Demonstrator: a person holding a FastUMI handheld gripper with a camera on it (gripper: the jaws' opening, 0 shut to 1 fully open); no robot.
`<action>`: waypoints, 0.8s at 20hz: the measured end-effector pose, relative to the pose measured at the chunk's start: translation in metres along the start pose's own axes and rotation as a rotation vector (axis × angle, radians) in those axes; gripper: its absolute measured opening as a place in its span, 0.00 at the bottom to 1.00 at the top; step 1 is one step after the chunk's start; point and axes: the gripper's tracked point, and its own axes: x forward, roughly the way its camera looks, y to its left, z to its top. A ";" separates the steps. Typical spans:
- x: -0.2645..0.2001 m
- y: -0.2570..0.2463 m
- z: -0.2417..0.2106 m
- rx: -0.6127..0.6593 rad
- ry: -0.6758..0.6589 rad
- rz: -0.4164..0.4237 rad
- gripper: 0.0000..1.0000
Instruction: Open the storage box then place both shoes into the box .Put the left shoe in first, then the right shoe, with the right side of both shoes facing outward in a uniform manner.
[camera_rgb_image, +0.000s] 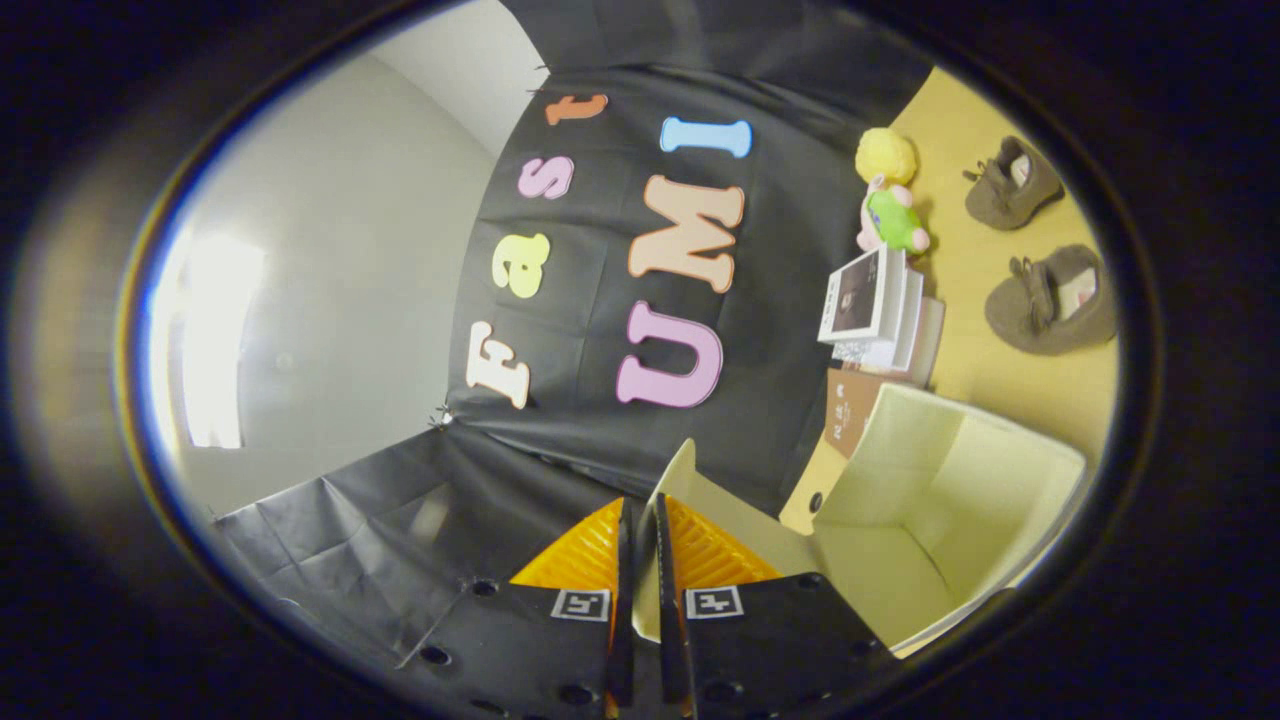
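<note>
Your gripper (640, 560) sits w/ its two orange fingers (580, 555) nearly together — just a thin gap, and the cream lid flap (668, 480) of the box runs right through that gap, pinched btwn the pads. So you're holding the lid, narrow grip, flap lifted up and away from the box.

Gripper view, tilted hard sideways: the storage box (1040, 470) lies just to the right of your fingers, open, cream inside, nothing in it as far as you can see. It rests on the yellow table (960, 300).

Both shoes are beyond the box, well apart from it, out on the table — brown, soft-looking, w/ laces or tassels at the front. One shoe (1050, 300) is nearer the box, the other shoe (1012, 185) farther off. Can't tell which is left and which is right from this angle.

Btwn shoes and booth wall: a stack of books (872, 305) touching a brown packet (855, 400) next to the box corner, and a plush toy (890, 215) w/ a yellow head and green body, just past the books.
</note>
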 end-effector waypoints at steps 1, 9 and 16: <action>0.003 0.007 -0.012 0.011 0.011 0.016 0.13; 0.016 0.020 -0.125 -0.055 0.211 0.051 0.20; -0.012 -0.014 -0.184 -0.331 0.402 -0.028 0.78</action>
